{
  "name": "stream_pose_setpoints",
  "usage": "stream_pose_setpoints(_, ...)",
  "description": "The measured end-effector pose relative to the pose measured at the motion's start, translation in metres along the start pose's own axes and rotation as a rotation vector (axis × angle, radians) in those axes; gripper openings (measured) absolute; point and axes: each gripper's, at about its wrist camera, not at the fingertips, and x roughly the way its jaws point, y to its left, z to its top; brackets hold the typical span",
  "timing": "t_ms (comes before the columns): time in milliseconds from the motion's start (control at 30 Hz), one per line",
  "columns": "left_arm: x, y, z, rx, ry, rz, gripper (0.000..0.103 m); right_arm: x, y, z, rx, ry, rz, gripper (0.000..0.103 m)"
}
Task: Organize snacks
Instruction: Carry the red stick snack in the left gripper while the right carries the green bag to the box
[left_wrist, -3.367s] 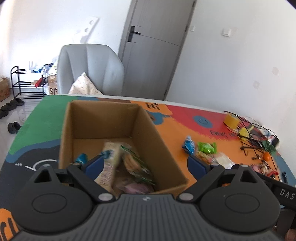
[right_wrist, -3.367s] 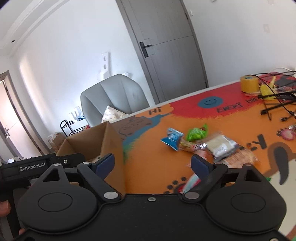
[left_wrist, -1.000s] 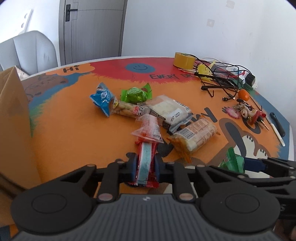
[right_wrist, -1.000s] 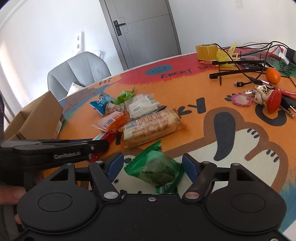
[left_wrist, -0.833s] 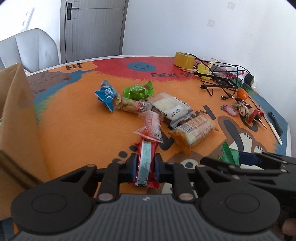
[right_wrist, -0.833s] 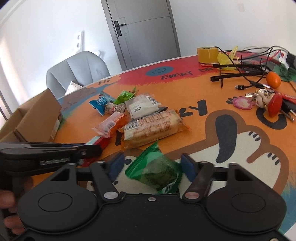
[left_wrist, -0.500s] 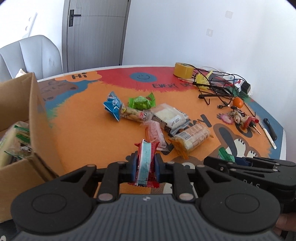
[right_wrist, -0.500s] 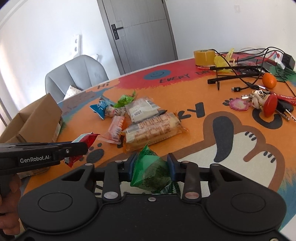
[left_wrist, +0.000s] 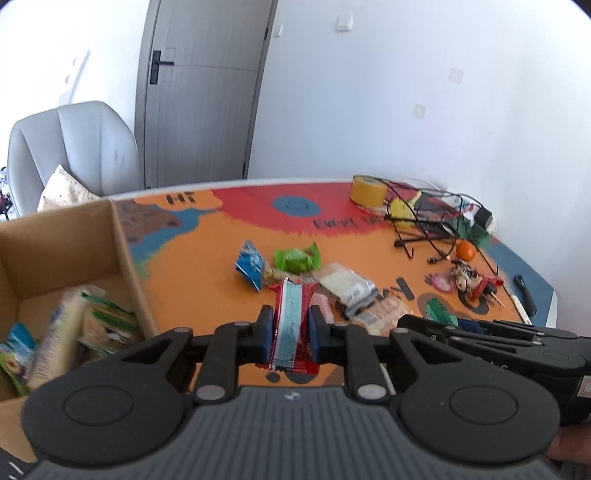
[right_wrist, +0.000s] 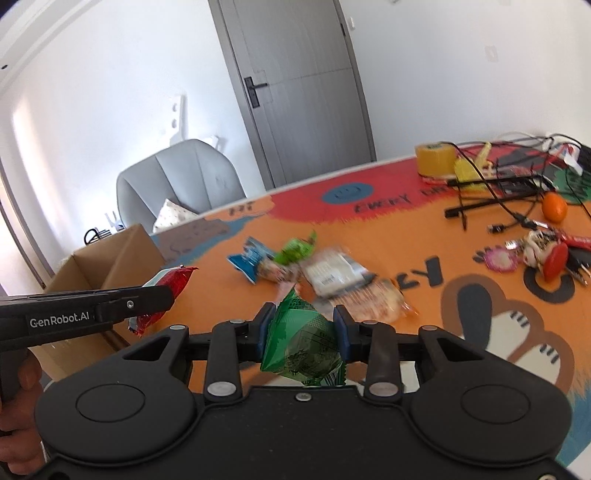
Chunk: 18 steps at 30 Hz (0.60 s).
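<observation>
The red and pale-blue snack bar (left_wrist: 291, 325) stands on edge in the left gripper (left_wrist: 291, 328), whose jaws are clamped narrowly on its wrapper, up off the table and just right of the cardboard box (left_wrist: 122, 251). The green snack packet (right_wrist: 301, 339) sits pinched between the right gripper (right_wrist: 302, 334) jaws, further right of the box and above the orange mat (right_wrist: 207, 280). Right of the box, the remaining snacks lie loose in a cluster: a blue packet (left_wrist: 250, 264), a bright green one (left_wrist: 297, 258), a white-filled clear pack (left_wrist: 345, 284) and a cracker pack (left_wrist: 384, 314). The box already holds several packets (left_wrist: 74, 332). Both wrappers are slick and held by thin crinkly film, so either could slip out short of the box; the two grippers also travel close together and may collide over the box rim.
</observation>
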Motion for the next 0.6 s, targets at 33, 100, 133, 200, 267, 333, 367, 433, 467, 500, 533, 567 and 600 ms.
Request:
stream_pose_setpoints(33, -0.003, 0.002, 0.002, 0.001, -0.008, 0.004, 0.019, 0.000, 0.003, 0.002, -0.002, -0.004, 0.006, 0.035)
stream_pose_setpoints(100, -0.009, 0.005, 0.005, -0.004, -0.017, 0.006, 0.019, -0.001, 0.007, 0.006, 0.002, -0.012, 0.023, 0.035)
stream_pose_setpoints(133, -0.013, 0.007, 0.007, -0.005, -0.023, 0.009, 0.019, -0.001, 0.011, 0.008, -0.001, -0.017, 0.032, 0.035)
stream_pose_setpoints(200, -0.019, 0.011, 0.010, -0.005, -0.038, 0.021, 0.019, -0.001, 0.018, 0.012, -0.016, -0.026, 0.036, 0.035)
stream_pose_setpoints(267, -0.025, 0.016, 0.013, -0.012, -0.047, 0.027, 0.019, -0.001, 0.027, 0.017, -0.018, -0.031, 0.057, 0.035)
stream_pose_setpoints(333, -0.030, 0.021, 0.016, -0.017, -0.060, 0.038, 0.019, -0.001, 0.036, 0.022, -0.032, -0.038, 0.074, 0.035)
stream_pose_setpoints(367, -0.033, 0.025, 0.017, -0.021, -0.065, 0.043, 0.019, -0.001, 0.041, 0.024, -0.043, -0.044, 0.081, 0.035)
stream_pose_setpoints(433, -0.037, 0.032, 0.020, -0.030, -0.074, 0.054, 0.019, 0.000, 0.051, 0.028, -0.055, -0.049, 0.102, 0.035)
stream_pose_setpoints(467, -0.039, 0.035, 0.020, -0.035, -0.078, 0.060, 0.019, 0.001, 0.055, 0.030, -0.062, -0.051, 0.109, 0.035)
stream_pose_setpoints(500, -0.041, 0.039, 0.021, -0.042, -0.082, 0.067, 0.018, 0.003, 0.060, 0.031, -0.069, -0.053, 0.116, 0.035)
stream_pose_setpoints(533, -0.043, 0.043, 0.022, -0.049, -0.085, 0.073, 0.018, 0.005, 0.064, 0.033, -0.073, -0.053, 0.123, 0.035)
stream_pose_setpoints(567, -0.045, 0.047, 0.022, -0.055, -0.090, 0.079, 0.019, 0.006, 0.067, 0.034, -0.077, -0.053, 0.128, 0.035)
stream_pose_setpoints(600, -0.047, 0.051, 0.022, -0.060, -0.092, 0.090, 0.019, 0.007, 0.070, 0.034, -0.079, -0.053, 0.132, 0.035)
